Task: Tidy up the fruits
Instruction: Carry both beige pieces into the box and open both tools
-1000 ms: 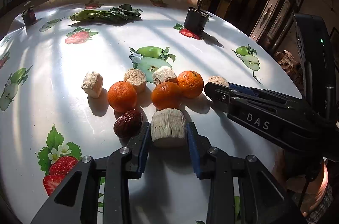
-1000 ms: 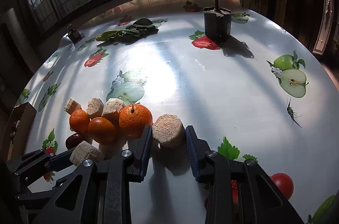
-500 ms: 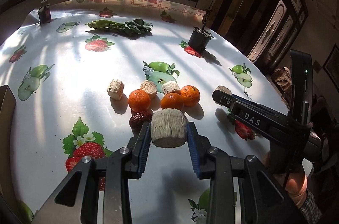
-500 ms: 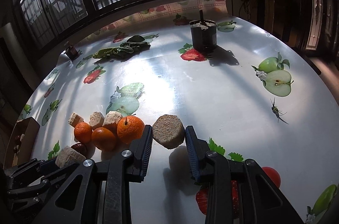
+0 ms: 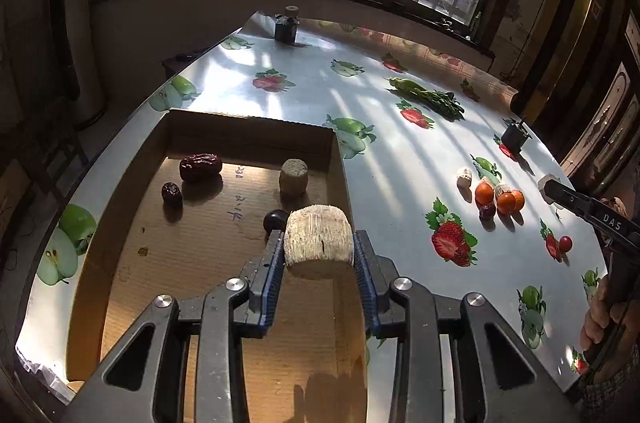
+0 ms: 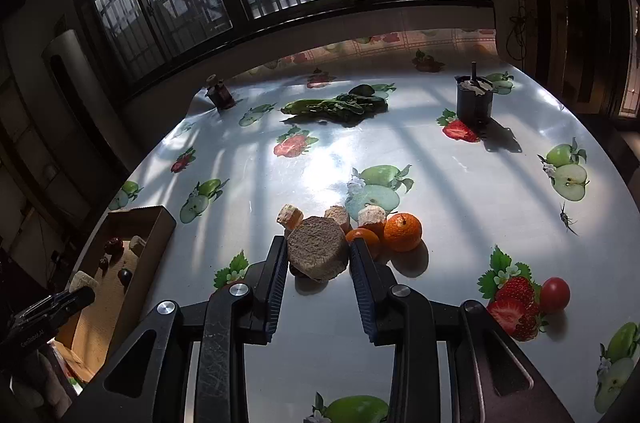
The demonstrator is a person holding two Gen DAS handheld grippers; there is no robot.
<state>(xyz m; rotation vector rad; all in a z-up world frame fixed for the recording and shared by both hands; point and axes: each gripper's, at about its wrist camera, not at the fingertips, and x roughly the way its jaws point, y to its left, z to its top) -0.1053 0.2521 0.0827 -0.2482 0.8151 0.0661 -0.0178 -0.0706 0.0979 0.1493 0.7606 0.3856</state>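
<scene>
Barred windows throw striped light over the desk (image 5: pixel 304 91) and its fruit-print cover.

From your left wrist view, the left claw (image 5: pixel 319 255) is clamped on a pale ridged chunk (image 5: pixel 319 247), held above the cardboard box (image 5: pixel 132 191) near its right wall. Inside lie two dark red dates (image 5: pixel 200 167), a smaller pale piece (image 5: pixel 293 177) and a dark round fruit (image 5: pixel 275 219). Let go too far right and the chunk may strike the wall and tip out onto the desk; drop it from height and it may bounce onto that dark fruit. Only this view shows the box floor plainly.

From your right wrist view, the right claw (image 6: pixel 319 257) grips a second brown chunk (image 6: pixel 318 253) above the desk, well apart from the box (image 6: pixel 140 219). Behind it sits the remaining pile: oranges (image 6: pixel 403 231) and pale pieces (image 6: pixel 371 215). Swing low and you could scatter them. This view alone shows the red cherry tomato (image 6: pixel 555 295) clearly, off by itself.
</scene>
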